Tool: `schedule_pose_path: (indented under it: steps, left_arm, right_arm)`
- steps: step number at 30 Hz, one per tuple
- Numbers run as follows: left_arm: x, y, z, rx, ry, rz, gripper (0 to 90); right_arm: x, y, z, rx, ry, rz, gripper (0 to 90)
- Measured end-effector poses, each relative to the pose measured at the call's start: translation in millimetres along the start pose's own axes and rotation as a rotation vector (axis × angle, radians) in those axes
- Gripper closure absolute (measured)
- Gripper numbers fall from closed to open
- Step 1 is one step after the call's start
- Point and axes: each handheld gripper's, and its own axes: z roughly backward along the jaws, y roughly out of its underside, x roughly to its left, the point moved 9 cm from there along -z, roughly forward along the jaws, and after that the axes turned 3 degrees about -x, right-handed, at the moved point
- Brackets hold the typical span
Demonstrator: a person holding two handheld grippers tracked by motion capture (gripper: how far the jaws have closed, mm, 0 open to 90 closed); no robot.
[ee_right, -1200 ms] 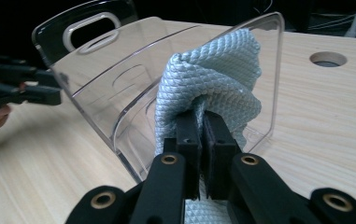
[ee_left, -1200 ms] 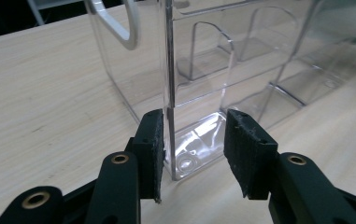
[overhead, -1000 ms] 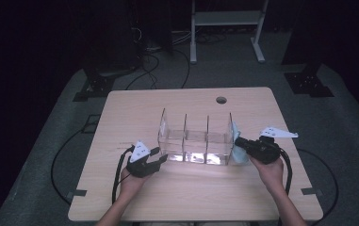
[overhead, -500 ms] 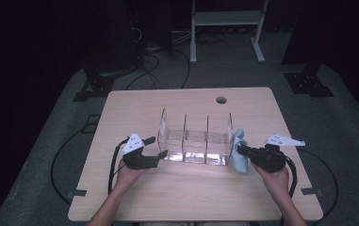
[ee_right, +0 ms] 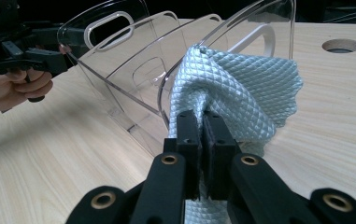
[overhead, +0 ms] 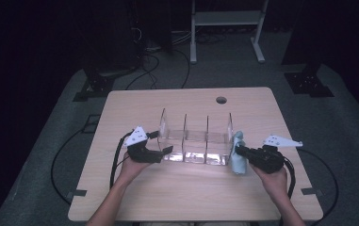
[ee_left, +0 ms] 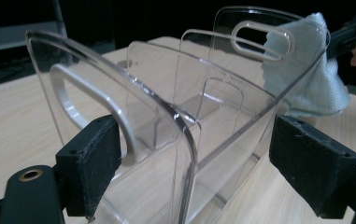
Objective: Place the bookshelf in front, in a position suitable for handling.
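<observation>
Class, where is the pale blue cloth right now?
In the high view, the cloth hangs from the shut right tongs, against the right end wall of the clear divider rack.

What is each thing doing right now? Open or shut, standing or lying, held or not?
Clear organizer: upright on the table, empty, held by nobody.
Left gripper: open, jaws just widened, one at each side of the organizer's end wall, not pressing.
Right gripper: shut on the cloth.
Cloth: bunched, held against the organizer's other end wall.
Table: bare wood.
</observation>
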Motion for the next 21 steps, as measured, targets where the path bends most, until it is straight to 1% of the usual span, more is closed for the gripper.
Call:
schedule_pose_path:
  steps: [2, 5, 7, 8, 11, 15, 18, 19, 21]
  left_arm:
    - [-0.4, 0.3, -0.5, 0.000, -0.002, -0.001, 16.5]
    - [-1.5, -0.1, 1.0, 0.005, -0.004, 0.009, 17.2]
    - [-2.3, 0.1, 2.9, 0.015, -0.007, 0.007, 17.2]
    - [-3.4, 0.5, 4.8, 0.025, -0.004, 0.009, 17.4]
    - [-6.6, 1.8, 9.6, 0.040, 0.003, 0.004, 18.7]
    - [-12.7, 6.2, 18.8, 0.027, 0.015, -0.003, 23.6]
    - [-18.4, 9.6, 25.9, 0.042, 0.033, -0.011, 29.0]
    - [-20.5, 10.5, 27.7, 0.045, 0.041, -0.007, 30.9]
    - [-23.5, 11.4, 31.0, 0.046, 0.054, -0.008, 32.4]
  right_arm:
    - [-1.0, -0.4, -1.5, 0.003, 0.000, -0.001, 86.3]
    - [-2.3, -2.1, -5.9, 0.009, 0.006, 0.004, 86.3]
    - [-2.9, -2.8, -9.1, 0.011, 0.010, 0.007, 86.3]
    - [-3.6, -3.3, -11.6, 0.009, 0.009, -0.003, 86.3]
    - [-4.3, -4.0, -13.3, 0.008, 0.011, -0.001, 86.3]
    - [-5.5, -6.1, -17.4, 0.009, 0.017, -0.001, 86.3]
    - [-6.1, -7.7, -22.1, 0.009, 0.016, -0.006, 86.3]
    - [-6.5, -8.5, -23.9, 0.009, 0.017, -0.003, 86.3]
    - [-6.8, -9.7, -27.8, 0.011, 0.015, -0.007, 86.3]
